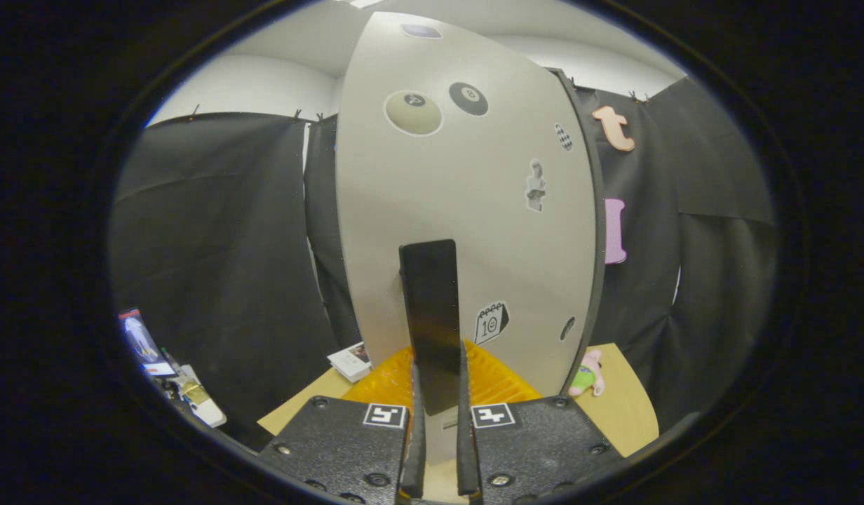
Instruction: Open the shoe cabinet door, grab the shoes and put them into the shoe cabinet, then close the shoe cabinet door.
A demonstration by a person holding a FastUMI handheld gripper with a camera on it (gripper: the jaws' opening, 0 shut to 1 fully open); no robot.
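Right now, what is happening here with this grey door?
The hand-held gripper has its fingers closed on the black handle of the shoe cabinet door, a grey panel with stickers. Below the door lies a yellow mat on a wooden table, with a small plush toy beside it.

The single camera rides on the gripper [439, 421], looking forward along its two fingers, which close on a dark flat handle. It faces the pale grey, sticker-covered cabinet door [467, 210] from very near and slightly below. Black cloth wall flanks that door, and a tan tabletop [625, 407] lies beneath it.
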